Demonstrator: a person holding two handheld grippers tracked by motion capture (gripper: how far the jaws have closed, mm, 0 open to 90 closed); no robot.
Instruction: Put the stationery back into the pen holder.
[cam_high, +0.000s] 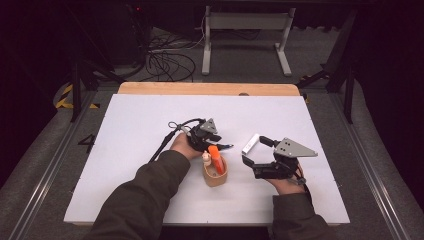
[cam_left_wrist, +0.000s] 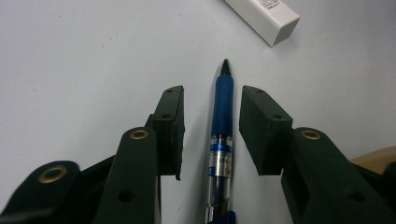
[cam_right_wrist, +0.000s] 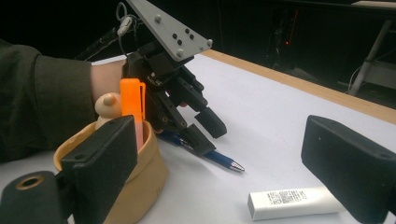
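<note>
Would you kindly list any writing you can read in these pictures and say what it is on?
"4": painted on the floor left of the table.
White box: small black print on its side, too blurred to read.
Blue pen: dark print on the silver barrel, too small to read.

White table (cam_high: 150, 130) evenly and brightly lit from above, surroundings falling into near-black, soft faint shadows under objects, no harsh glare, high view slightly soft and grainy — close jaws in both gripper views blurred, edges mildly stretched.
</note>
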